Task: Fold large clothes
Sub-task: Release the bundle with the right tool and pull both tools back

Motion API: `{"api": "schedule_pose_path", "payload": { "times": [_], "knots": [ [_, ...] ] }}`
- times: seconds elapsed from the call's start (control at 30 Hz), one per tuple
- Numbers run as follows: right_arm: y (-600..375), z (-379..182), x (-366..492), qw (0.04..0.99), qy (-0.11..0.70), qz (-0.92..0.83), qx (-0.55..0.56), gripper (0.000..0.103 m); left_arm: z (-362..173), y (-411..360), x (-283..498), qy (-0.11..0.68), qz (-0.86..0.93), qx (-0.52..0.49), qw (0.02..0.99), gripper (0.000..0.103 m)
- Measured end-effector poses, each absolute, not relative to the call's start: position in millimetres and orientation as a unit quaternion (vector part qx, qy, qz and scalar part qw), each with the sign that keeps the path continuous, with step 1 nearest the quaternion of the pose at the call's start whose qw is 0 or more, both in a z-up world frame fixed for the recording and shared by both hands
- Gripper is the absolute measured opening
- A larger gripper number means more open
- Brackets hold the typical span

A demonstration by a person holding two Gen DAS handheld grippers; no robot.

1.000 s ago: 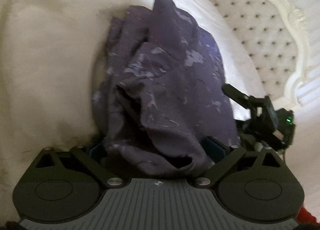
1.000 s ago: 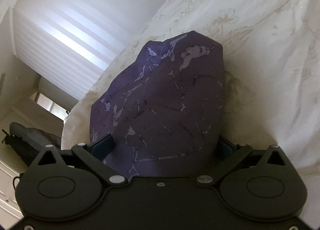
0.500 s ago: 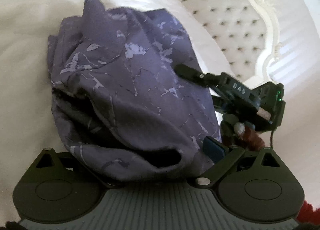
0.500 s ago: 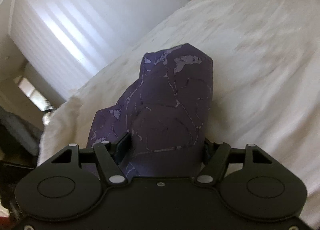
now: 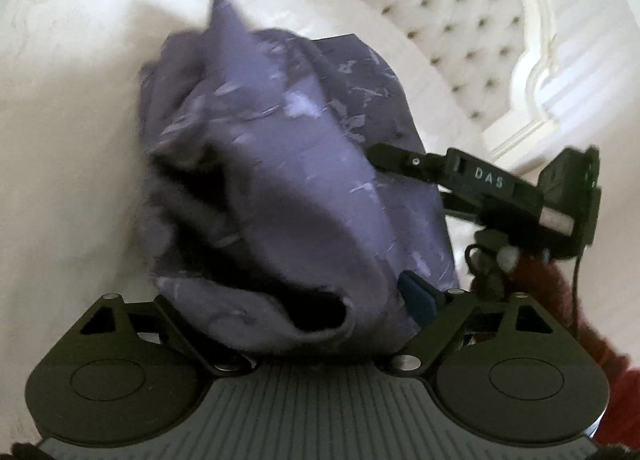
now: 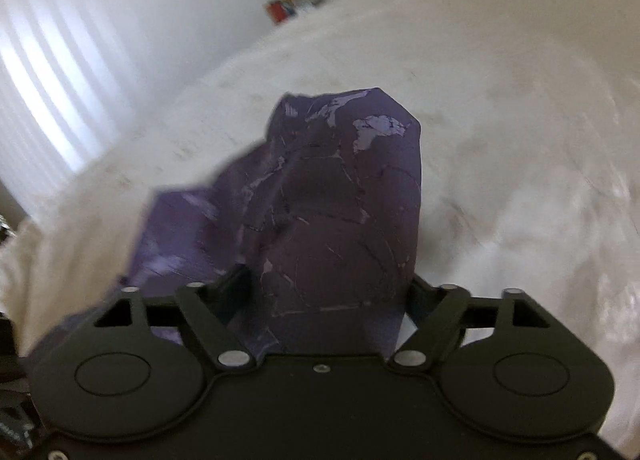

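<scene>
A dark purple patterned garment (image 5: 304, 163) is bunched up over a white bed (image 5: 72, 139). My left gripper (image 5: 288, 292) has a thick wad of it between its jaws, which are closing; one blue pad (image 5: 416, 296) presses on the cloth and the other is hidden under it. To the right, my right gripper (image 5: 408, 175) reaches into the same bundle, held by a person's hand in a red sleeve (image 5: 560, 292). In the right wrist view the garment (image 6: 344, 179) fills the right gripper (image 6: 326, 284) from finger to finger while its jaws are opening slightly.
A white tufted headboard (image 5: 460, 19) with a carved frame stands behind the bed. The bedspread (image 6: 520, 139) spreads out to the right. A bright striped window blind (image 6: 48, 99) is at the left, and a small red item (image 6: 280, 9) sits by the far wall.
Both grippers swept across the bed with the garment still between their jaws. The right gripper came closer to the left one. The right jaws narrowed, then widened a little.
</scene>
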State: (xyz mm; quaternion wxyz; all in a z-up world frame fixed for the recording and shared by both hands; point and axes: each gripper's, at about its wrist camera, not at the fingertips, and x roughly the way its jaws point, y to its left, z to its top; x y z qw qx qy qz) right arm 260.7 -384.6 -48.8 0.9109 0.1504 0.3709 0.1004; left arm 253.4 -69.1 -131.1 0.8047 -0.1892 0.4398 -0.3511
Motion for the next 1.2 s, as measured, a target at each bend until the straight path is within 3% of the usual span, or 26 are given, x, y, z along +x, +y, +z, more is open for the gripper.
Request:
{"api": "schedule_pose_path", "payload": {
  "times": [0.1,0.43,0.77,1.2],
  "knots": [
    [-384,-62,251,0.916,0.356,0.081,0.166,0.095,-138,-58,244,0.429,-0.349,-0.198,0.809,0.089],
    [-373,-24,205,0.949,0.296,0.038,0.102,0.102,-80,-38,194,0.350,-0.284,-0.104,0.886,0.090],
    [-349,26,126,0.964,0.235,-0.001,0.126,0.102,-18,-21,125,0.261,-0.193,-0.007,0.946,0.091],
    [-317,41,32,0.957,0.249,-0.035,0.145,0.102,11,-48,71,0.269,-0.146,0.035,0.951,0.091]
  ]
}}
